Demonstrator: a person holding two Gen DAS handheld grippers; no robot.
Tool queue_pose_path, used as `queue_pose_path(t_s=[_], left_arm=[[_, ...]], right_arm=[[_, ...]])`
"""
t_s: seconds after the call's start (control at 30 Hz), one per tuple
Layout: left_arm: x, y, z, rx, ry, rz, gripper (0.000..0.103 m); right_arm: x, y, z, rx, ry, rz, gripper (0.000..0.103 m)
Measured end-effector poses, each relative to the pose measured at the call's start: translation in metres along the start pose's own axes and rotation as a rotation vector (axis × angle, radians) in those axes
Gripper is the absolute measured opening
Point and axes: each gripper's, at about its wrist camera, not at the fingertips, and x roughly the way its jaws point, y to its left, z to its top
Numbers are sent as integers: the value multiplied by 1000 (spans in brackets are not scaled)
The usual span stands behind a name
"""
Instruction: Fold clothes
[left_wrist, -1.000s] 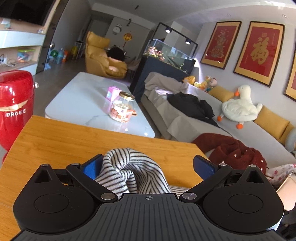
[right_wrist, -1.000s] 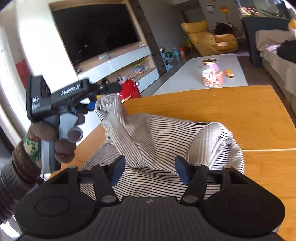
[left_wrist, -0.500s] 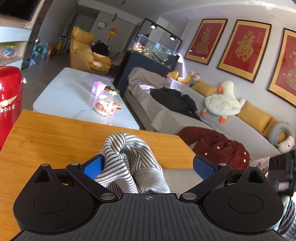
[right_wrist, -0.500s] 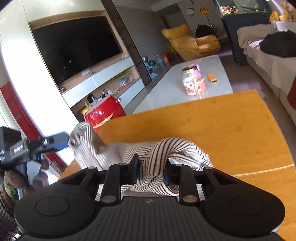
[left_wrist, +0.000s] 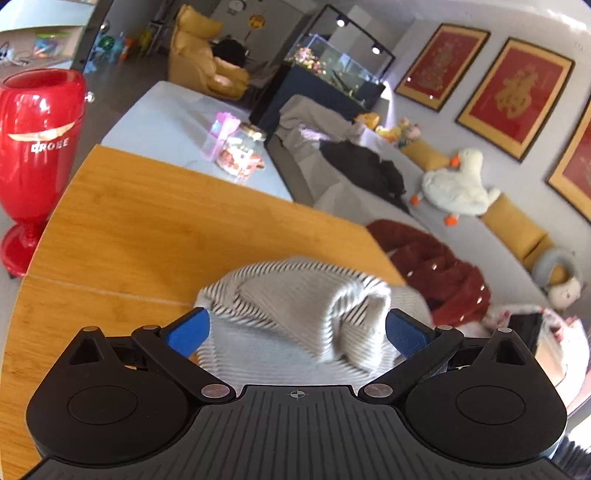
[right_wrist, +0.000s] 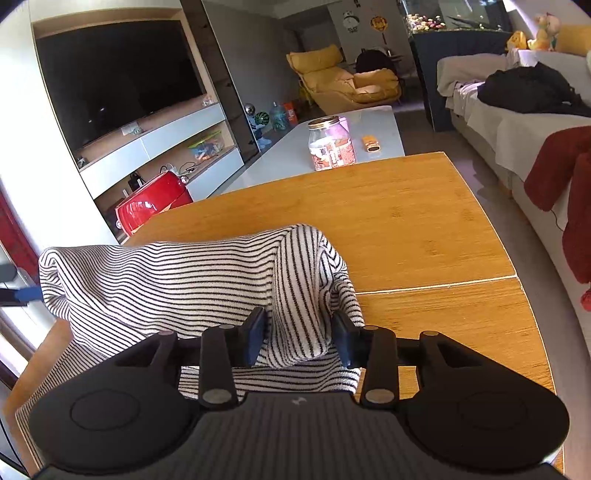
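left claw (left_wrist: 297, 334): wide, tilted over striped shirt (right_wrist: 192, 273) | right claw (right_wrist: 299, 338): opening, fabric bunch between, apparently touching pads

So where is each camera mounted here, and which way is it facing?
Left wrist: on the left gripper, looking over the wooden table toward the sofa; its open jaws flank the striped garment.
Right wrist: on the right gripper, facing the TV; its jaws are opening with a fold of the garment between them.
Shared: garment, table, glass jar and red appliance.
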Motion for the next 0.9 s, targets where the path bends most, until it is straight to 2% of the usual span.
queue_pose_path(t_s=[0.07, 0.17, 0.27, 0.33, 0.43, 0.53, 0.63, 0.7, 0.77, 0.8, 0.9], left_arm=[[3, -11, 14, -13, -40, -42, 103], [20, -34, 30, 24, -97, -72, 103], [48, -53, 35, 82, -84, -81, 103], [67, -58, 26, 155, -31, -23, 103], [79, -51, -2, 308, 38, 157, 103], [77, -27, -28, 363, 111, 291, 103], [61, -3, -33, 235, 140, 243, 103], [46, -1, -31, 206, 117, 233, 103], [31, -2, -25, 164, 93, 210, 103], [24, -2, -20, 121, 84, 169, 103], [14, 3, -6, -41, 66, 55, 103]], right_arm=[[-1, -2, -1, 4, -2, 6, 40], [-2, -7, -2, 26, -3, 21, 41], [-2, -8, -3, 31, -6, 24, 42], [-3, -9, -4, 32, -9, 26, 43], [-4, -12, -5, 43, -12, 36, 43], [-3, -13, -5, 44, -6, 47, 46], [-5, -8, -4, 15, 2, 29, 48], [-10, -5, -4, -2, 6, 15, 50], [-20, -3, -4, -6, 5, 4, 59], [-26, -3, -4, -3, 3, 3, 63], [-40, -3, -4, 43, 8, 42, 66]])
